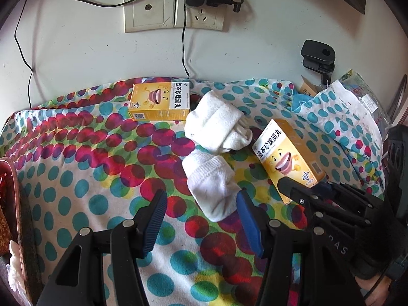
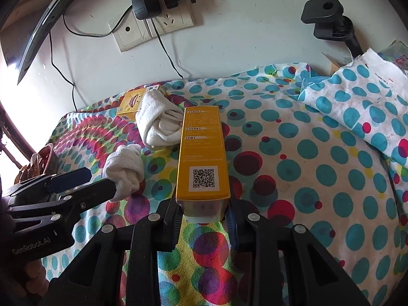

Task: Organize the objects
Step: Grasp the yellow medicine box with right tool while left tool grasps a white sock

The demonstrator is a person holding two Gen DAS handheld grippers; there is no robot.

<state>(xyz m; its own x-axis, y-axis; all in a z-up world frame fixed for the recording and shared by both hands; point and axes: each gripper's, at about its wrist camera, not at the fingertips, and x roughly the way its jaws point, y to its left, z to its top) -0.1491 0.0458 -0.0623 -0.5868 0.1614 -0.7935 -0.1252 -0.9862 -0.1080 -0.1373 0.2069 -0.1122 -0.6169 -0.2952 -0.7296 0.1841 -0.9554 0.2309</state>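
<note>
**Right gripper holds a box; left gripper lines up on a sock**

On the dotted cloth [image 1: 76,178], the left gripper [image 1: 201,204] is released, its fingers straddling the near sock [image 1: 211,186] directly ahead. A second sock [image 1: 216,125] and a box [image 1: 159,100] lie toward the far edge. The right gripper [image 2: 204,219] clamps the yellow box [image 2: 202,158] at its near end, the long axis pointing away.

Glossy yellow cardboard boxes [image 1: 289,158] and rough, fuzzy white knit socks [image 1: 213,186] lie on matt dotted cotton cloth [image 1: 89,173], and the hand-held gripper [image 1: 201,223] has ribbed blue rubbery pads [image 1: 248,225].
</note>
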